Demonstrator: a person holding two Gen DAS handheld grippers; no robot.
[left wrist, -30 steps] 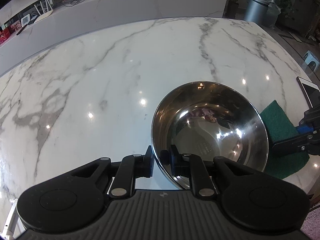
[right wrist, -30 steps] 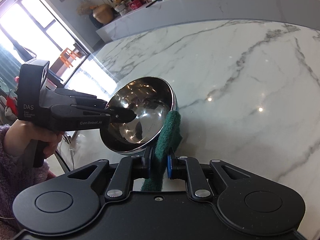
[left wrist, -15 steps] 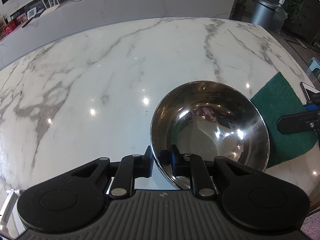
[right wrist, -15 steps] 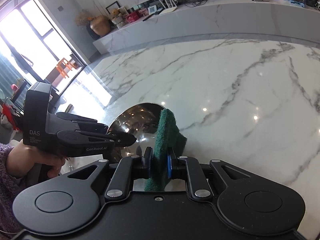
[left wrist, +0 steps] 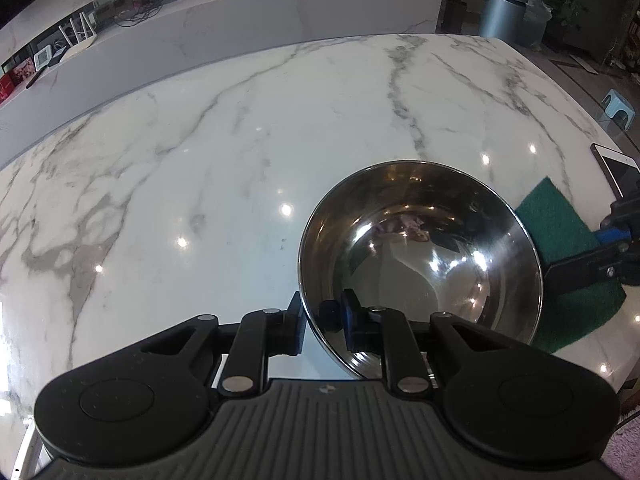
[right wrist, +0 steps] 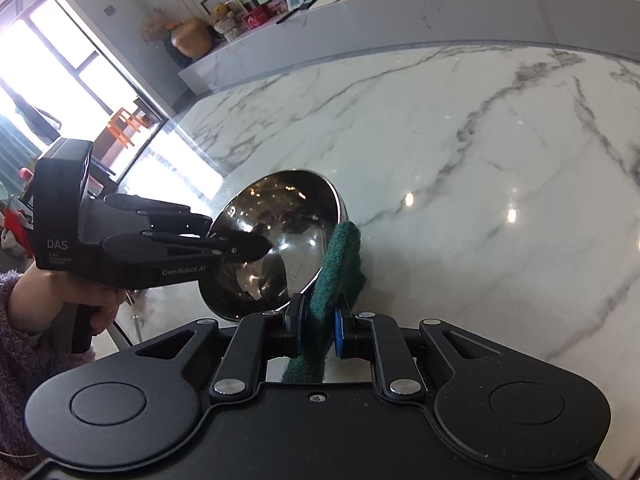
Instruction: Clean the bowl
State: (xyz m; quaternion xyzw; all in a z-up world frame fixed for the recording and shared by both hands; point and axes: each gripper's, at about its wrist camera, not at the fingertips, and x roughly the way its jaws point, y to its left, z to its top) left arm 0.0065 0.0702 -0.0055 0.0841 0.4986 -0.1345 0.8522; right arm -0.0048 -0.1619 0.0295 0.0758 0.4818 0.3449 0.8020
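A shiny steel bowl (left wrist: 420, 256) is held tilted above the white marble table (left wrist: 240, 160). My left gripper (left wrist: 322, 320) is shut on the bowl's near rim, one finger outside and one inside. In the right wrist view the bowl (right wrist: 276, 240) opens toward the camera, with the left gripper (right wrist: 256, 249) clamped on its left rim. My right gripper (right wrist: 318, 326) is shut on a green scouring pad (right wrist: 338, 264), which lies against the outside of the bowl's right rim. The pad (left wrist: 560, 232) shows to the right of the bowl in the left wrist view.
A phone (left wrist: 616, 168) lies near the table's right edge. A long marble counter (left wrist: 240, 20) with small items runs behind the table. A bin (left wrist: 504, 12) and a plant stand at the back right. The holder's hand (right wrist: 60, 292) grips the left tool.
The right gripper with the pad rose above the bowl half a second ago and has come back down against the bowl's outer right side. The left grip on the rim is unchanged.
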